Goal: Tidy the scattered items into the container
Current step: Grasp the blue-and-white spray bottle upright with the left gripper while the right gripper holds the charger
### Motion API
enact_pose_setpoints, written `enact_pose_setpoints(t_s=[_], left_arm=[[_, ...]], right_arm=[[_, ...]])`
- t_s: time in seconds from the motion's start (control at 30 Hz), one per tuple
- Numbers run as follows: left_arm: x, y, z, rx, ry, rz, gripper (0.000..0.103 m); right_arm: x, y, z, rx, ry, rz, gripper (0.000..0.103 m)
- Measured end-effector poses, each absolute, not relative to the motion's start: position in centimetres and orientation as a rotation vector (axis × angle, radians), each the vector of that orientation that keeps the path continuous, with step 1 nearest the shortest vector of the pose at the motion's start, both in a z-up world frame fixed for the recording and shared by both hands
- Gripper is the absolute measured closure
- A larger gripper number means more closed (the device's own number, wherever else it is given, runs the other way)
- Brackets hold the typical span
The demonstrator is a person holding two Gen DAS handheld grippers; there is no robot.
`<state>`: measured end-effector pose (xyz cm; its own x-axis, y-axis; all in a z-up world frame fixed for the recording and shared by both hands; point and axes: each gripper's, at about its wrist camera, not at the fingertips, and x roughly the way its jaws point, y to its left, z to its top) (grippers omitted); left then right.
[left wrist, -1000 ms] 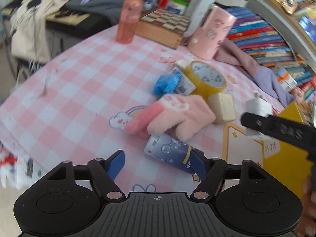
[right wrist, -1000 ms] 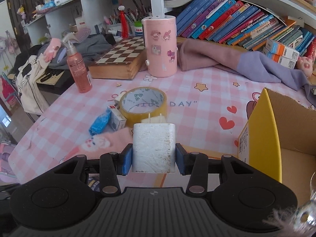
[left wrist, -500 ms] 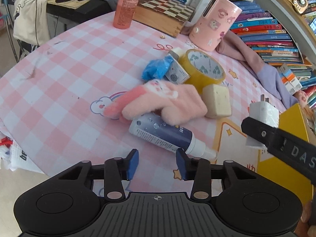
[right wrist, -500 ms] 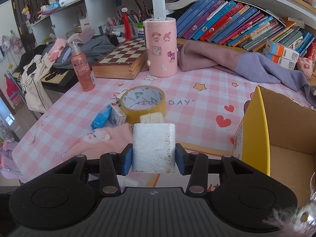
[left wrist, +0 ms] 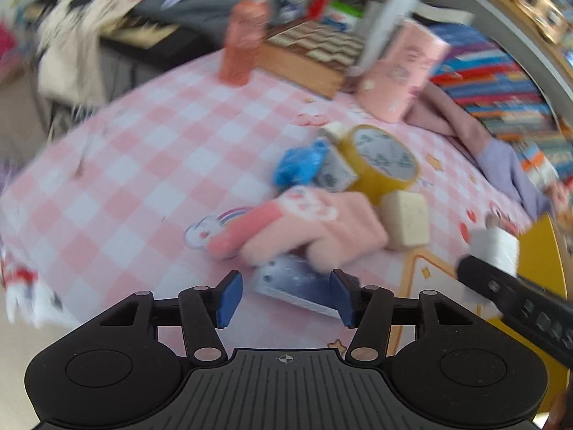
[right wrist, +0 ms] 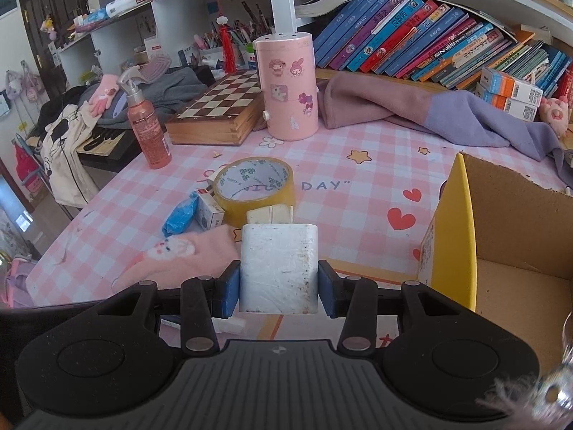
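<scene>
- Pink checked cloth covers the surface (right wrist: 150, 193), with a shelf of books (right wrist: 422, 46) along the upper right of the right wrist view.
- At upper centre a pink canister (right wrist: 288, 86) stands beside a chessboard box (right wrist: 218, 114); a pink spray bottle (right wrist: 145, 122) stands to the left of that box.
- A purple cloth (right wrist: 447, 114) lies below the books.
- The right tool (right wrist: 278, 283) is clamped on a white charger (right wrist: 279, 268), prongs pointing away, held above the surface at lower centre.
- The box (right wrist: 462, 222), yellow outside and brown cardboard inside, sits open at the right edge; the charger is left of its wall, not inside.
- A tape roll (right wrist: 256, 188) lies mid-frame, with a small white carton (right wrist: 209, 211) touching its left side and a blue wrapper (right wrist: 179, 216) just beyond.
- A pink glove (right wrist: 179, 258) lies at lower left of the roll.
- In the blurred left wrist view, the left tool (left wrist: 284, 297) has its jaws apart; they have just been opening, with the near end of a dark blue tube (left wrist: 295, 283) between them, pads not pressing it.
- The tube lies partly under the glove (left wrist: 315, 231); a cream block (left wrist: 406, 220) sits to the glove's right, against the tape roll (left wrist: 383, 157).
- The charger (left wrist: 496, 249) in the right tool shows at the right edge, before the box (left wrist: 539, 251).
</scene>
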<state>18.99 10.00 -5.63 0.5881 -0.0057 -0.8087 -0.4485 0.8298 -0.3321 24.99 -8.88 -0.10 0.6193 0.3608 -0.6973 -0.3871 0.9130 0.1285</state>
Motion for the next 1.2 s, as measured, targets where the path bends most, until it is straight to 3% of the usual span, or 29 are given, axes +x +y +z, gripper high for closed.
enact_pose_setpoints(t_s=[0.27,0.37,0.5,0.73,1.0,1.2], left_arm=[[19.9,10.8,-6.9,-0.778,0.937,0.328,0.045],[20.4,10.9,-7.1,-0.819,0.928,0.351,0.049],[21.3,9.9,-6.9,-0.726,0.947,0.32,0.05],[21.4,7.1,-5.1,-0.315,0.988,0.166,0.068],[21.4,5.5,-5.1,-0.123,0.998,0.093,0.064],[22.2,5.7,-6.6,-0.112,1.015,0.095,0.069]], right_arm=[[25.4,-8.9,0.0,-0.028,0.787,0.436,0.061],[25.7,-9.0,0.0,-0.029,0.782,0.427,0.061],[25.9,-9.0,-0.1,-0.025,0.79,0.418,0.061],[25.5,-8.8,-0.2,-0.029,0.798,0.432,0.061],[25.5,-8.4,-0.8,-0.023,0.831,0.442,0.061],[25.6,-8.1,-1.5,-0.032,0.87,0.449,0.061]])
